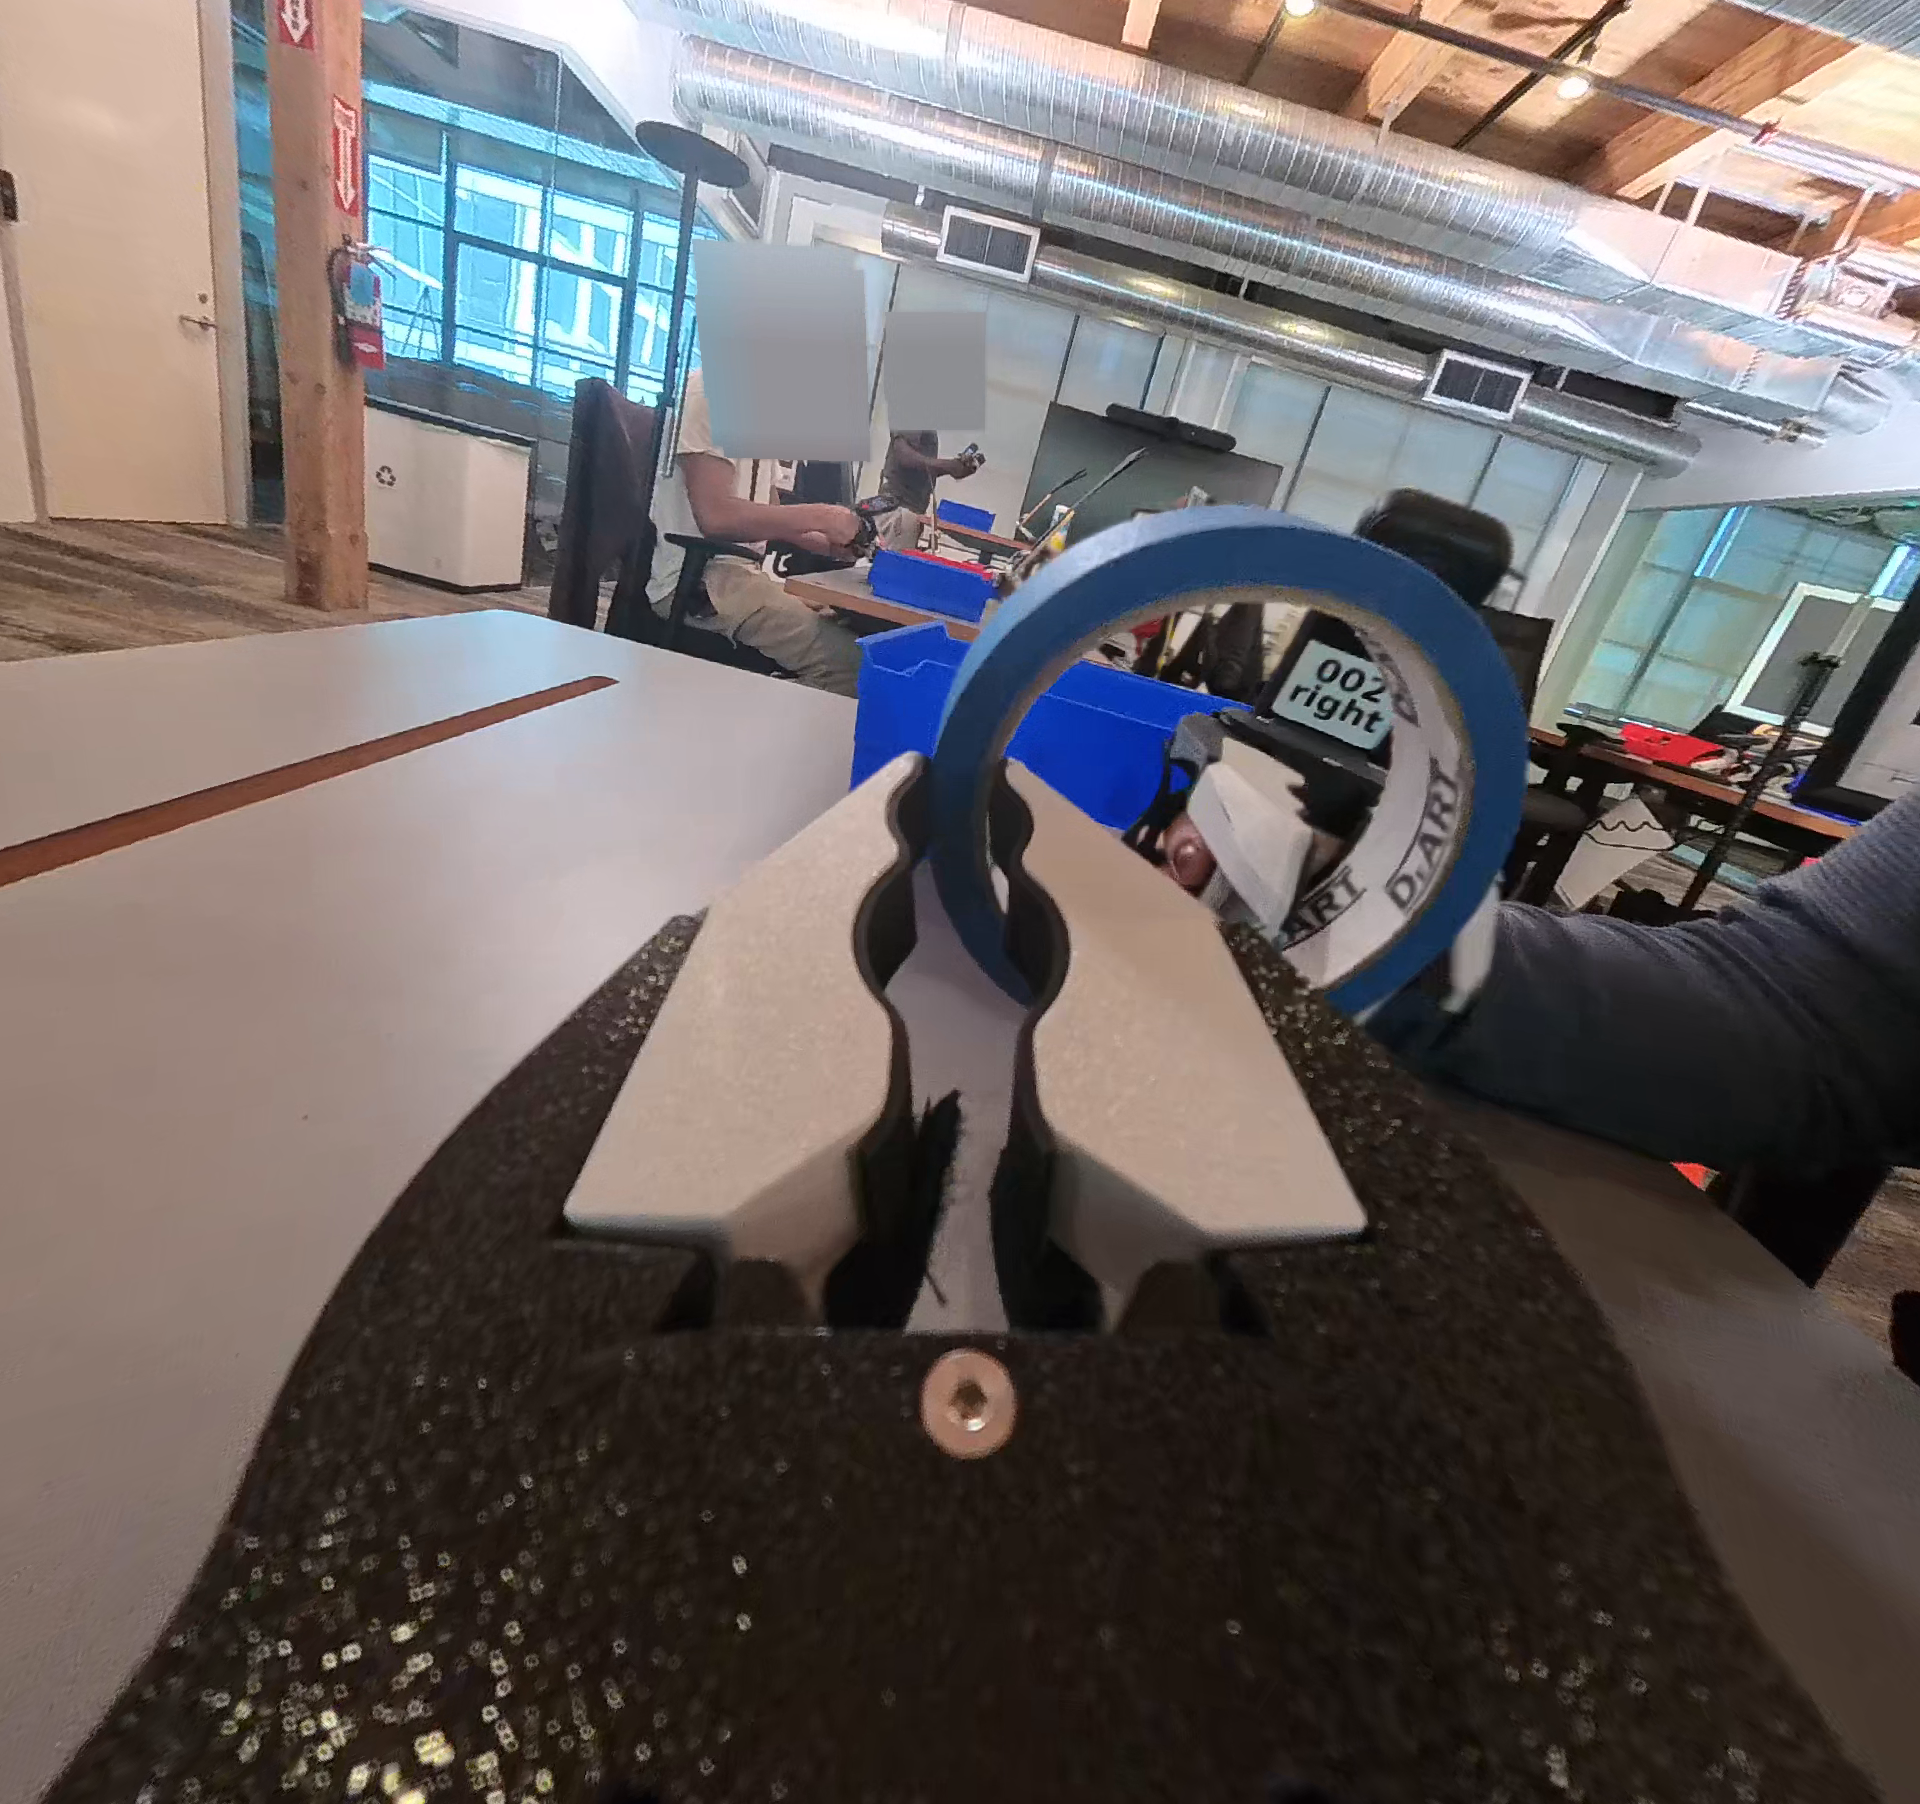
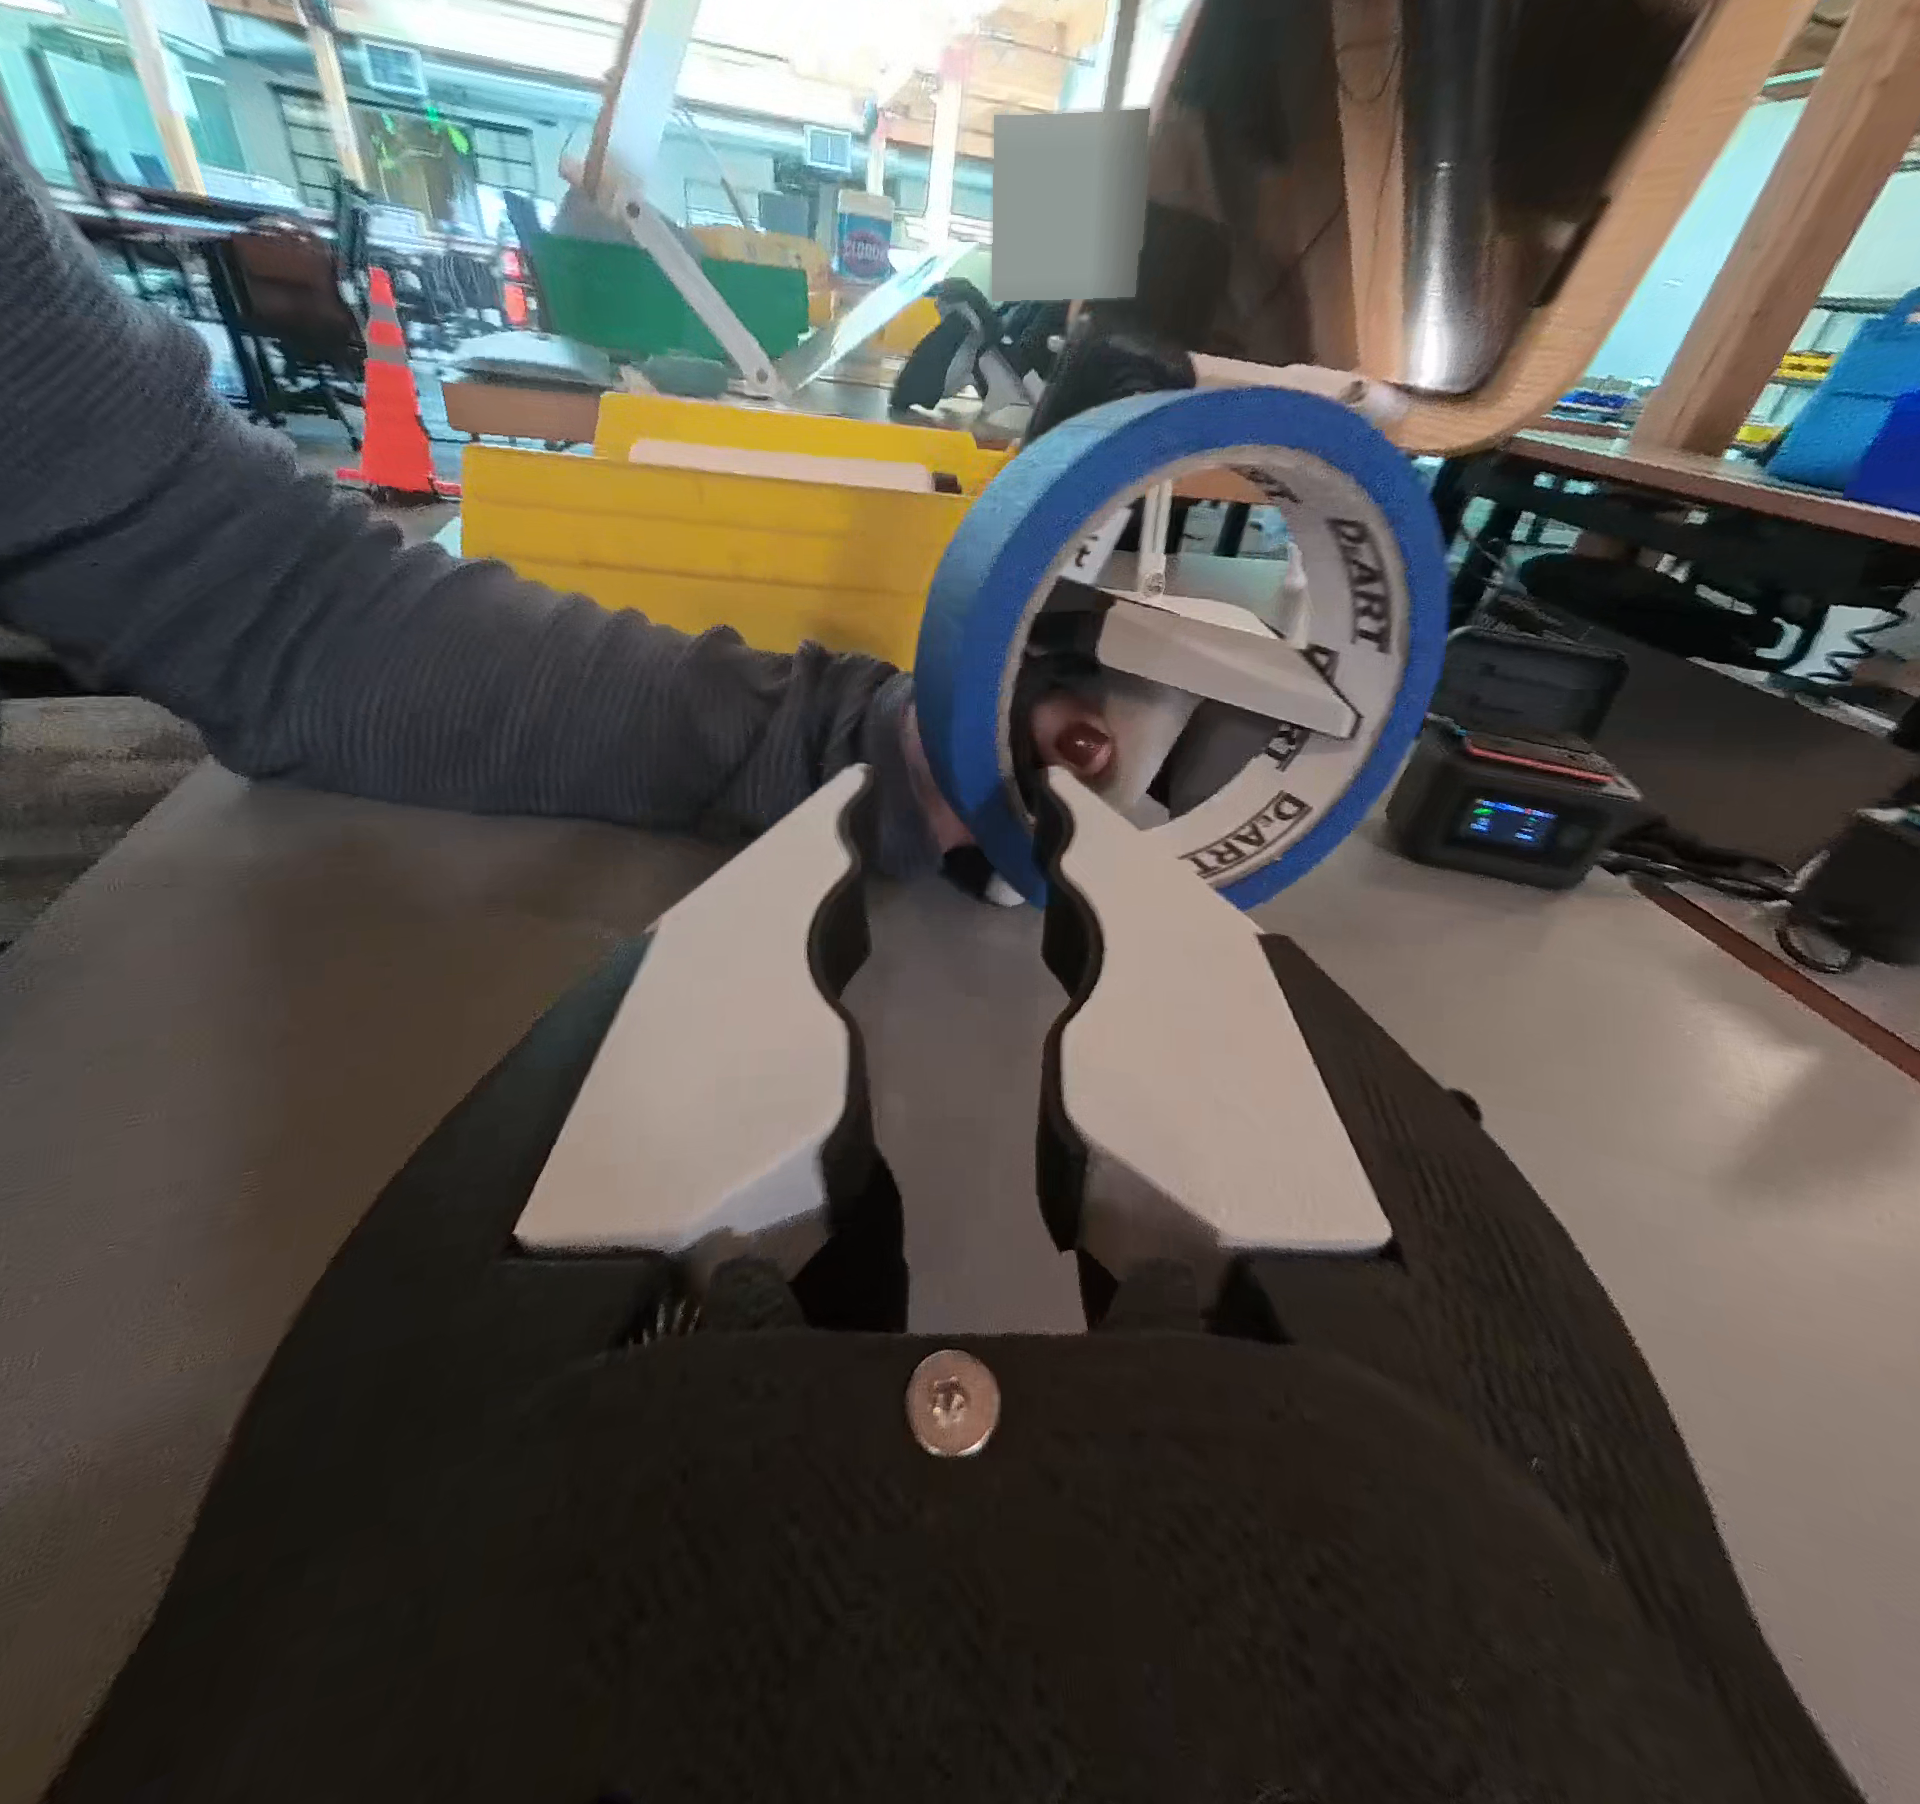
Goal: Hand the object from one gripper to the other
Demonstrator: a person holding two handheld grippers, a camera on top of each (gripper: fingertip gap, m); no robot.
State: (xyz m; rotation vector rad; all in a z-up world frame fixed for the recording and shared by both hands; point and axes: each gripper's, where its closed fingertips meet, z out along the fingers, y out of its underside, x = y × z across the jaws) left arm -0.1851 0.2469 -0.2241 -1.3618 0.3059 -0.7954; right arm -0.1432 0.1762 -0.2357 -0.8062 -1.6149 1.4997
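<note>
Above a grey table (image 1: 312,923), a blue tape roll (image 1: 1226,559) stands upright between two grippers: the left gripper (image 1: 961,809) pinches its rim, while the right gripper (image 2: 956,809), parted wider, straddles the opposite rim.

Open-plan workshop-office: exposed ceiling ducts (image 1: 1143,154), timber beams, shared desks (image 1: 312,923) with parts bins (image 1: 925,582) (blue, yellow)

- Our left gripper (image 1: 961,809) has pale grey fingers (image 1: 790,1006) with wavy black inner edges on a glittery black base.
- Our right gripper (image 2: 956,798) matches, its base matte black.
- A silver screw (image 2: 952,1403) sits centred.
- We wear dark grey ribbed sleeves (image 2: 312,632).
</note>
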